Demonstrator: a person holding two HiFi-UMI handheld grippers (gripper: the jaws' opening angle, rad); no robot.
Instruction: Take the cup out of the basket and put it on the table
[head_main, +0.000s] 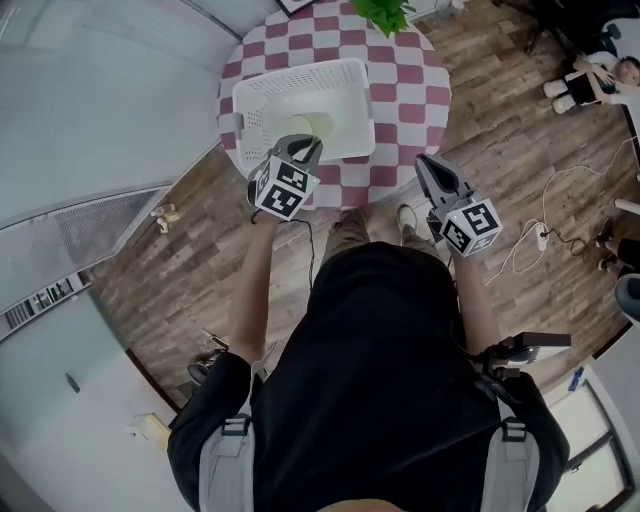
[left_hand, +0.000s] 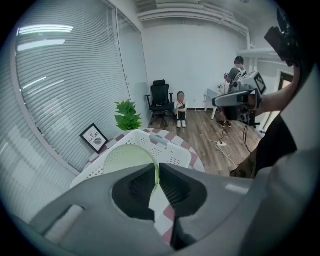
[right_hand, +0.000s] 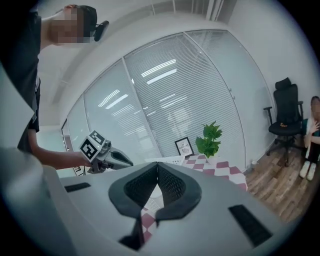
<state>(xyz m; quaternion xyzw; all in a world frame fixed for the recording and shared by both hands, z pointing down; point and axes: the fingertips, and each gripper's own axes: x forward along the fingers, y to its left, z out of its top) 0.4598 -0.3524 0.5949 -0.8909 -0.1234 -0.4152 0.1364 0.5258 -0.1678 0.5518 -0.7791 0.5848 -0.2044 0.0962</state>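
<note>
Pinching the thin wall of the pale green cup, the left hand-held gripper has its jaws narrow, one pad inside the rim and one outside, so the cup's mouth faces back along the gripper. In the head view the cup sits at the gripper's tips over the near side of the white basket. Whether its base is clear of the basket's rim cannot be told. The right hand-held gripper is closed on nothing and hangs just off the near edge of the counter, well apart from the basket. The basket takes up the left part of the checked counter. Bare cloth shows to its right and in a narrow strip in front, and a potted plant stands at the far edge.

The step in hand looks like the lift-out, with the placing not yet done. The next move calls for bringing the cup up over the basket wall without clipping it and carrying it across to the bare cloth on the right. There it needs turning upright and lowering until its base rests before the jaws part. A one-wall pinch may let the cup swing, so a slow carry seems wise.
</note>
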